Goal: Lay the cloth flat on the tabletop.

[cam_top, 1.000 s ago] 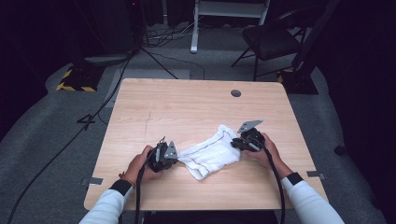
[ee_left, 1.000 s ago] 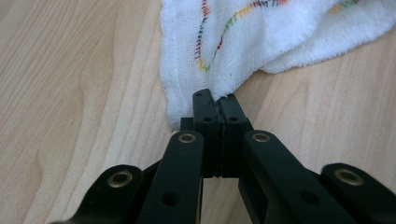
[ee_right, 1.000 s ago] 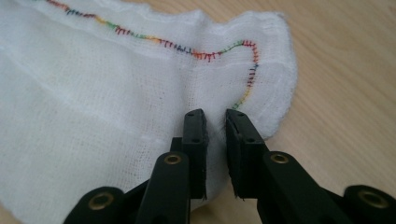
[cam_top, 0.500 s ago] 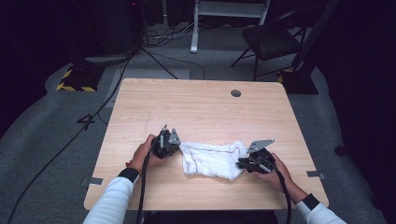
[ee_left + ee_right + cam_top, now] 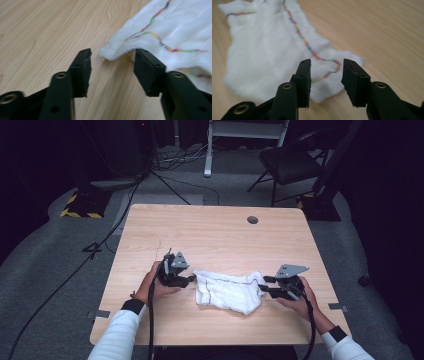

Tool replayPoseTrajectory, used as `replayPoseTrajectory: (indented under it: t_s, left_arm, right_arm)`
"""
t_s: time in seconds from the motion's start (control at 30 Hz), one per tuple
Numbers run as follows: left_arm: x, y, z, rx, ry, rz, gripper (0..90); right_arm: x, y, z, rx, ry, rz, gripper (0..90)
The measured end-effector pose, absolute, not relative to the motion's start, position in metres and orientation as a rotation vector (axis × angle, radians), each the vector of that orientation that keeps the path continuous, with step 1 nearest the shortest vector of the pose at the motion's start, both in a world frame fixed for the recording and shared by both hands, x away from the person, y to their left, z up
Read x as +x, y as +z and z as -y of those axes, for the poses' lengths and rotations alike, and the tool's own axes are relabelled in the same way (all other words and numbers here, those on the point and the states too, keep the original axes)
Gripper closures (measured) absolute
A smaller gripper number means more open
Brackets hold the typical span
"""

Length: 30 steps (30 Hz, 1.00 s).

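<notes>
one white cloth (image 5: 227, 291) | crumpled, rainbow-stitched edge | lying on table (image 5: 215, 232)

Dark room, grey floor (image 5: 45, 270), black chair (image 5: 290, 162) behind

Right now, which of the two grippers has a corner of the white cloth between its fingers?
The left gripper: a corner of the white cloth with rainbow stitching pokes between its open fingers. The right gripper hovers open over the cloth.

one cloth (image 5: 227, 291), two claws, one table (image 5: 210, 235)
</notes>
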<state>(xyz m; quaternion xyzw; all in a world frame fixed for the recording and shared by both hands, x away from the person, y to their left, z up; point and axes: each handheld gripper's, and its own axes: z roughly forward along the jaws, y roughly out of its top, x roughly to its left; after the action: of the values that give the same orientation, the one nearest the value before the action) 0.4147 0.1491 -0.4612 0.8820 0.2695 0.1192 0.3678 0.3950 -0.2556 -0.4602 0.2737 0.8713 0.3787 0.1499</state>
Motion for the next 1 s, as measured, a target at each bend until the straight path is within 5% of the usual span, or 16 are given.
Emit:
replayPoseTrajectory:
  t_s: [0.13,0.6,0.73,0.87,1.0]
  left_arm:
    - [0.403,-0.458,-0.144,2.226,0.267,-0.704,27.0]
    - [0.415,-0.487,-0.118,2.257,0.11,-0.88,20.7]
    - [0.417,-0.488,-0.118,2.279,0.122,-0.866,30.7]
    - [0.415,-0.484,-0.118,2.304,0.166,-0.797,62.7]
    - [0.412,-0.475,-0.118,2.291,0.214,-0.726,79.1]
  right_arm:
    - [0.419,-0.46,0.261,0.816,1.098,-2.494,51.4]
    - [0.451,-0.488,0.239,0.868,0.977,-2.648,43.2]
    - [0.45,-0.487,0.241,0.895,0.986,-2.642,50.1]
    - [0.446,-0.485,0.241,0.854,0.983,-2.632,74.5]
    - [0.438,-0.478,0.24,0.781,0.989,-2.575,87.7]
